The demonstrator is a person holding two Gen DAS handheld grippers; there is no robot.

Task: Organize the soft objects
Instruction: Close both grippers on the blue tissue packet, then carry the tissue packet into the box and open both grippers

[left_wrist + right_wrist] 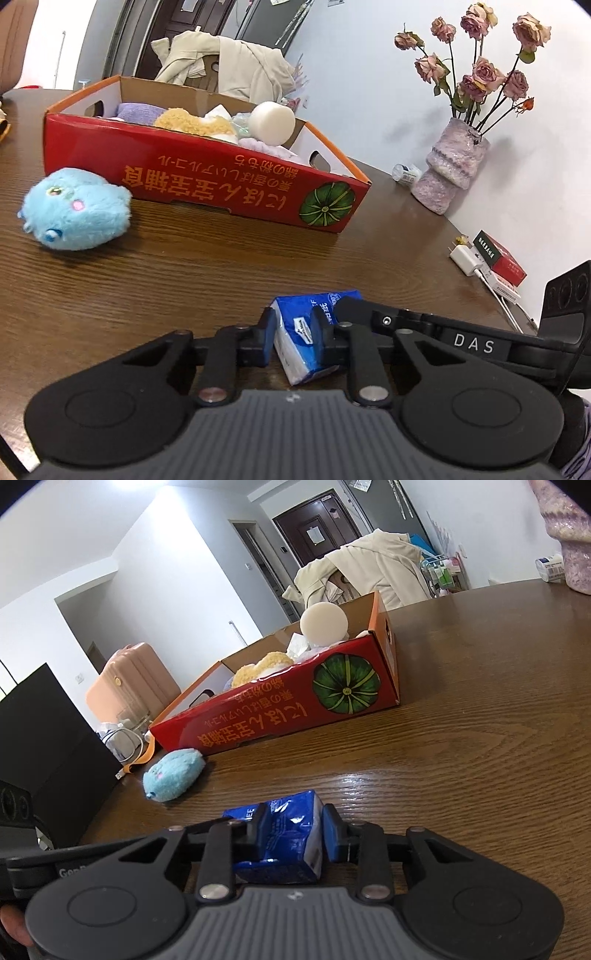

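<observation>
Left gripper (293,338), seen in the left wrist view, pinches a blue tissue pack (308,341) between its pads; the right gripper's finger reaches in from 3 o'clock and meets the same pack. At 11 o'clock stands the red cardboard box (207,181), already holding a white foam roll (272,122), a tan plush (194,123) and purple cloth (142,110). A blue plush toy (75,208) lies on the wooden table (184,280) at 10 o'clock, just beside the box wall.

Right gripper (291,836), in the right wrist view, clamps the tissue pack (286,832) from both sides. Box (295,709) sits at 12 o'clock, blue plush toy (173,775) at 11 o'clock.

Judgement: the task is well advanced. Remaining: the tissue pack and the blue plush toy, both outside the box.
</observation>
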